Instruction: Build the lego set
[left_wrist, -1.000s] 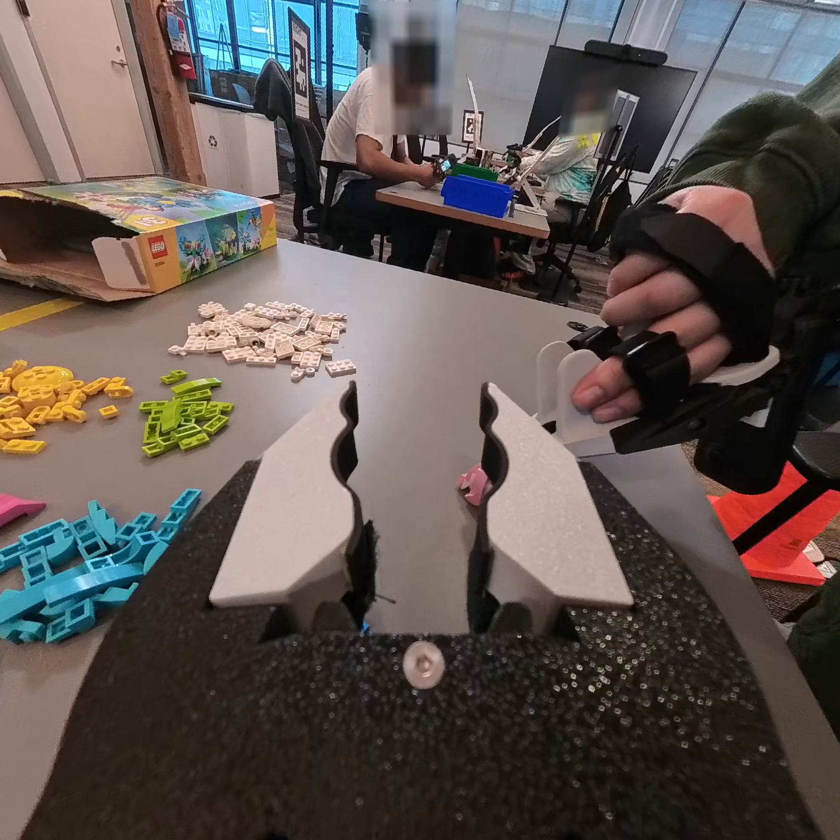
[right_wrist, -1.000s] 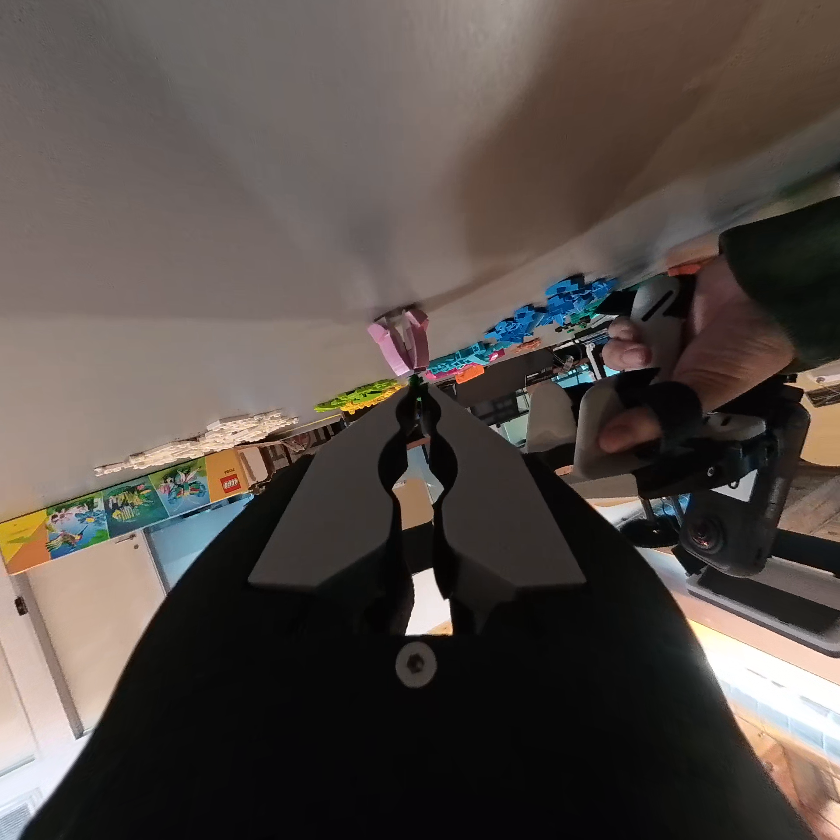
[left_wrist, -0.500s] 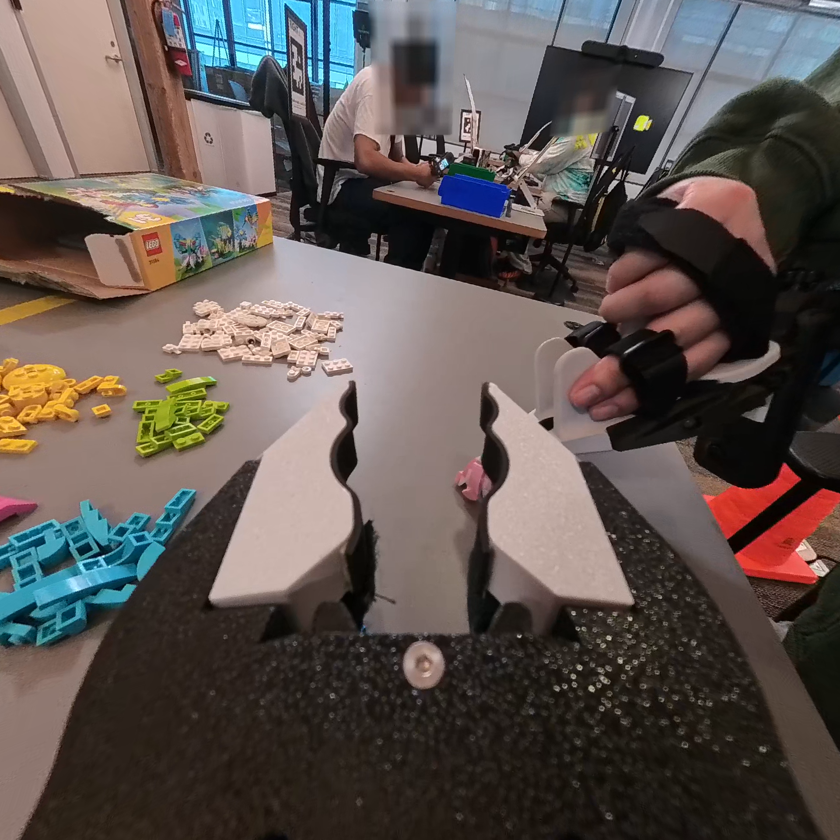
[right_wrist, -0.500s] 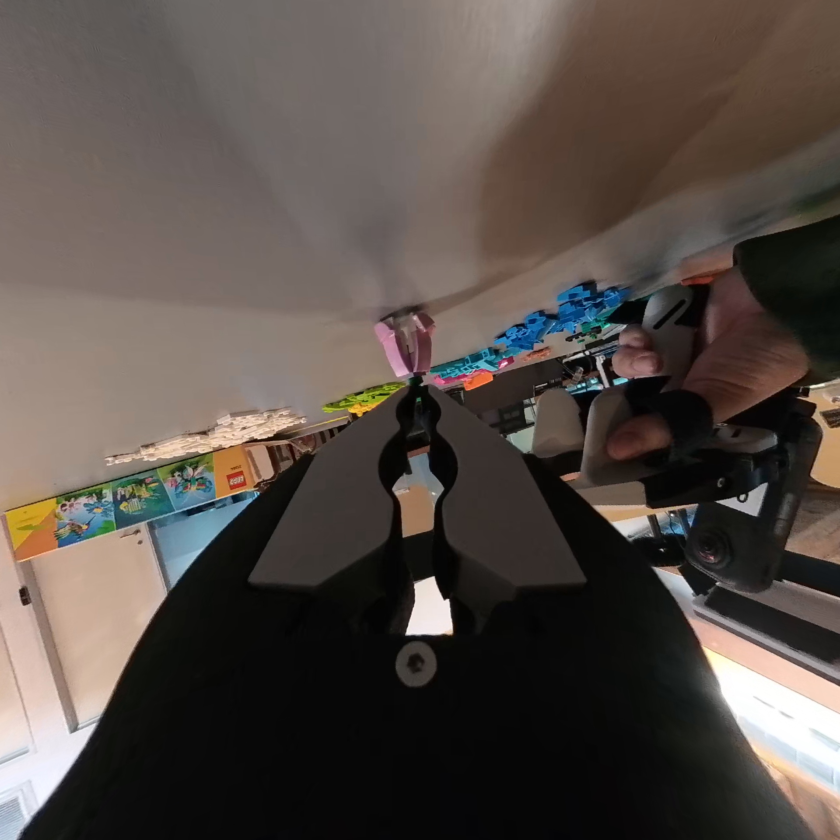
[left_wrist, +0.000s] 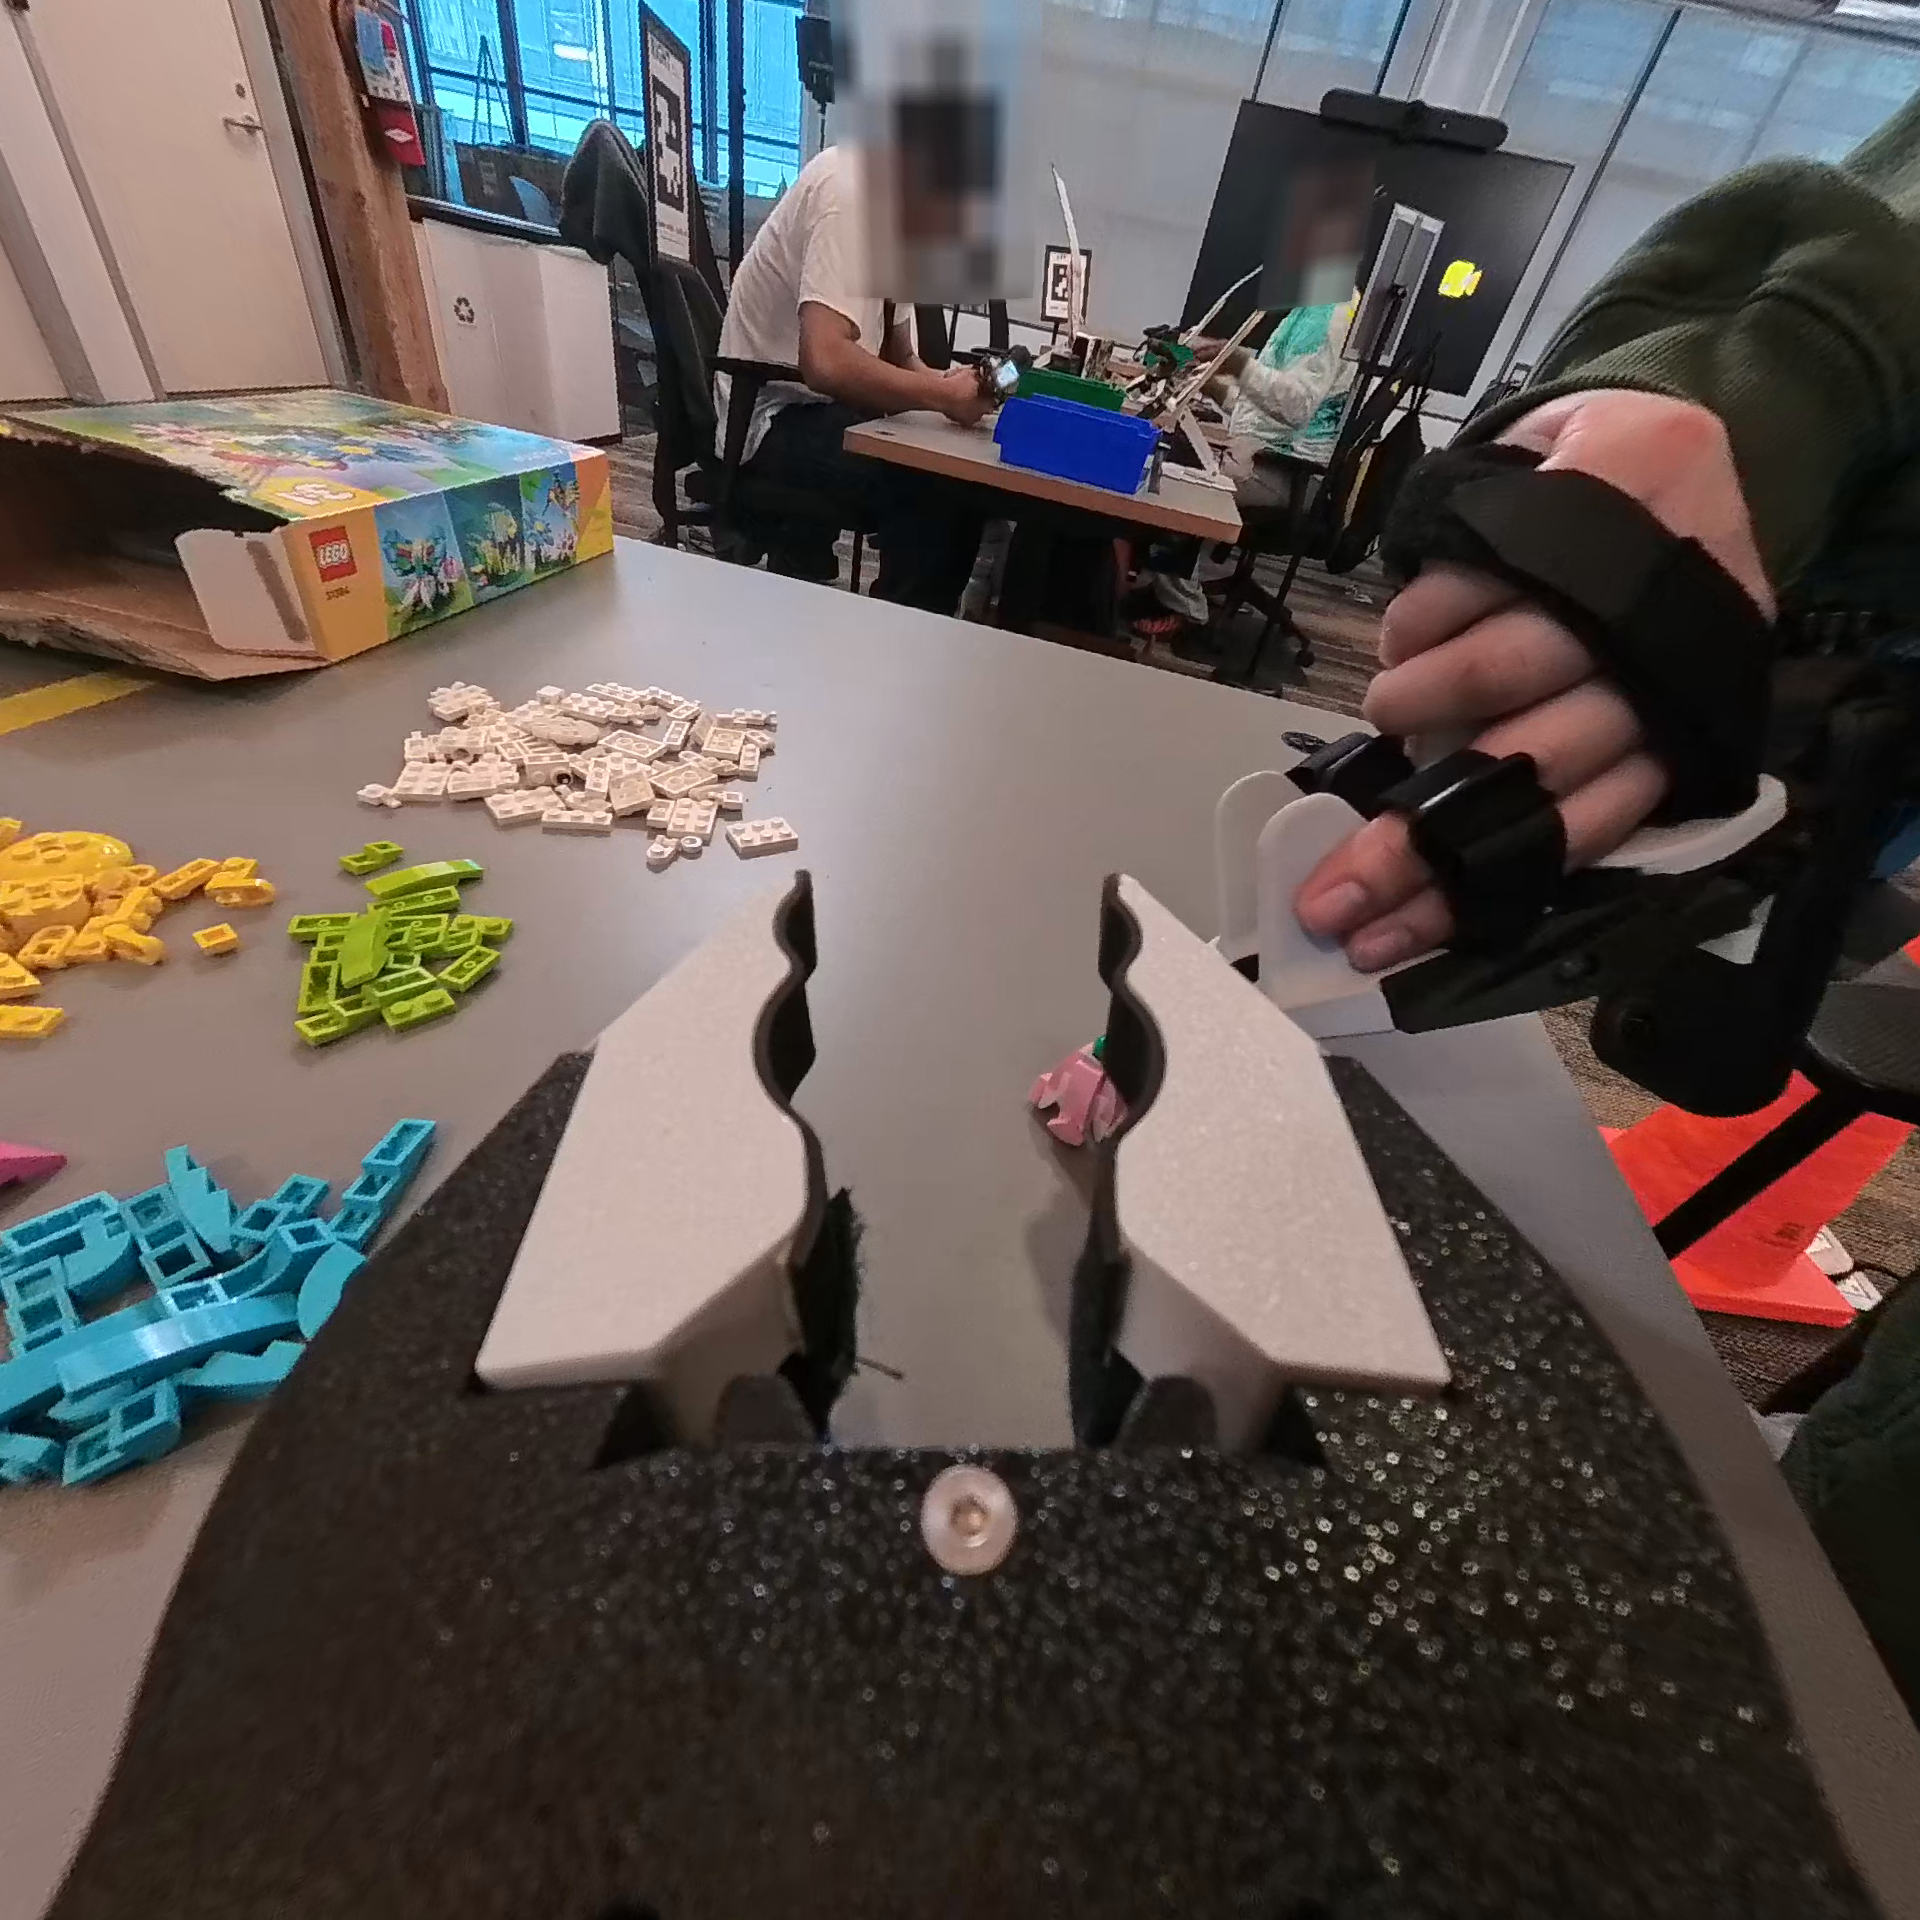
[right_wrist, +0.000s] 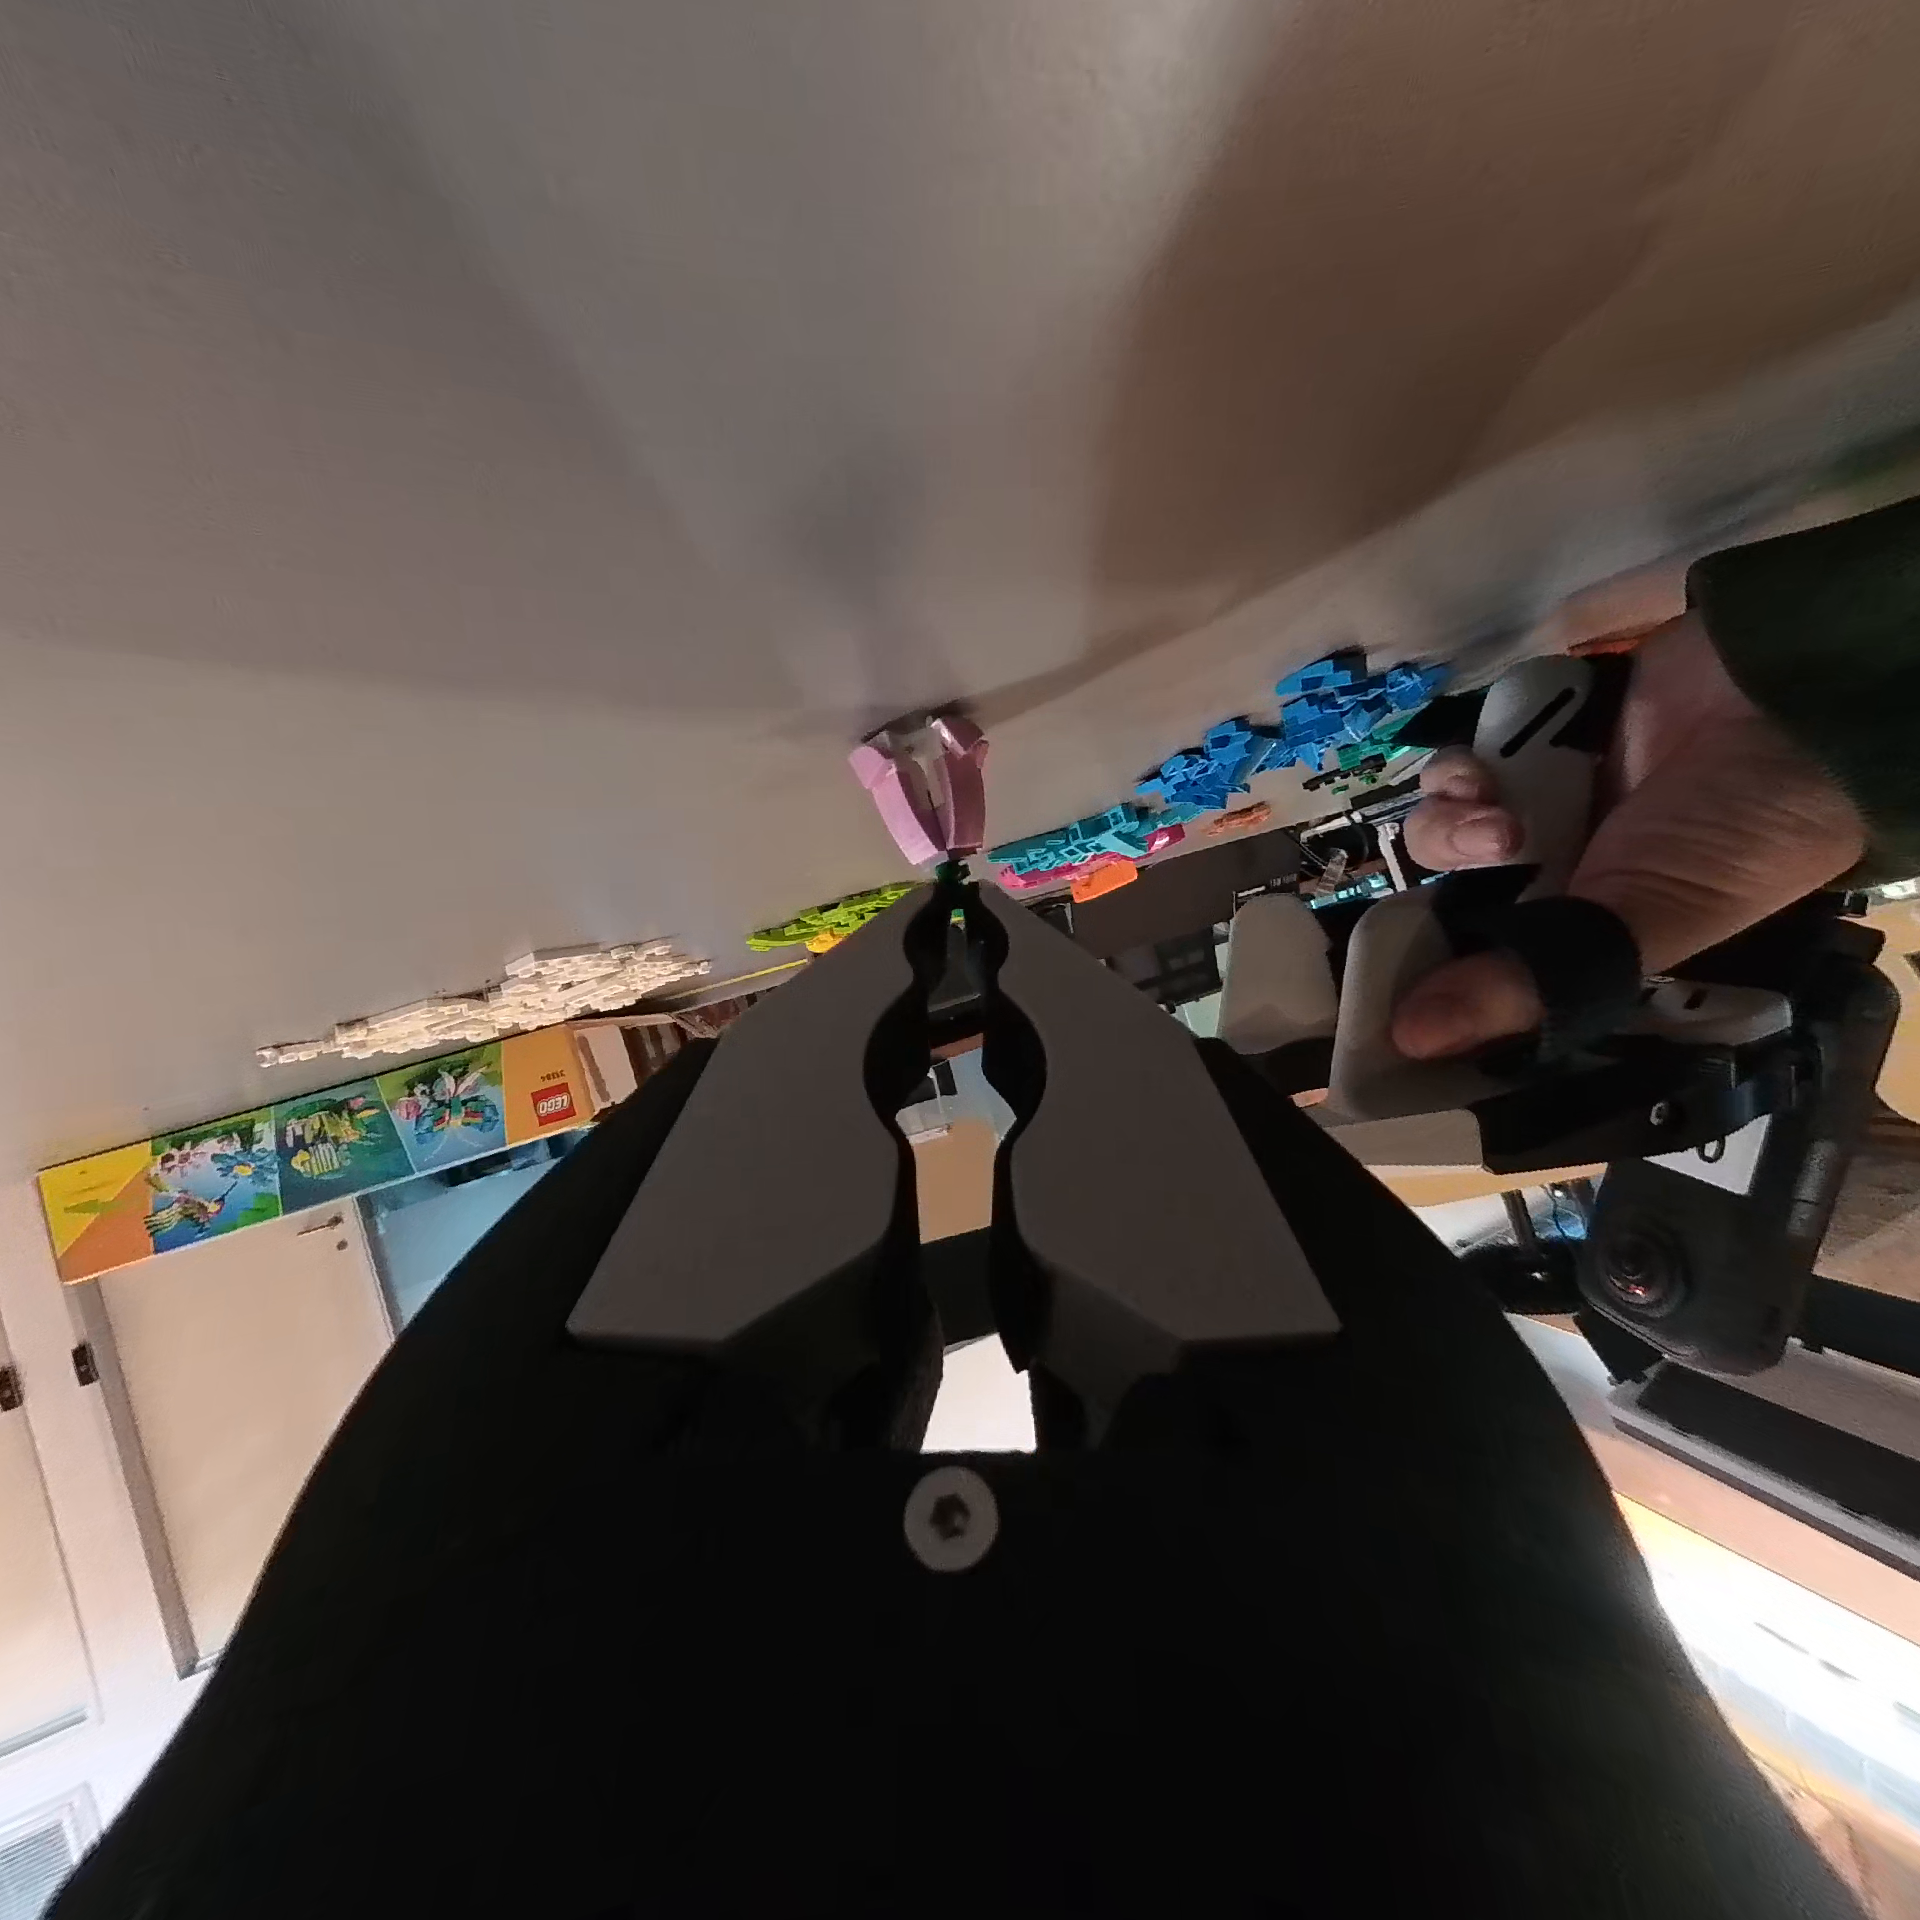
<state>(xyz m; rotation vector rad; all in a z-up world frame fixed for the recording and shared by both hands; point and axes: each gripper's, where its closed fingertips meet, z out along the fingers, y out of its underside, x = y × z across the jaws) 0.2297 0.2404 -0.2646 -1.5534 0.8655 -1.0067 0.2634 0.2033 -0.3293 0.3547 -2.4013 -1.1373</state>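
Observation:
My left gripper is open and empty, low over the grey table. A small pink flower assembly with a green stem stands on the table just inside its right finger. My right gripper is turned upside down and shut on the green stem, with the pink flower pressed against the table. The hand holding the right gripper shows at the right of the left wrist view; its fingertips are hidden behind my left finger.
Sorted brick piles lie to the left: white, lime green, yellow, turquoise. An opened Lego box lies at the far left. The table's right edge is close, with an orange cone on the floor beyond it. People sit at a table behind. The tips of one gripper are about 8 cm away from the tips of the other.
The pink flower stays pressed on the table in the right gripper. Both views have shifted only slightly; the left gripper stays open.

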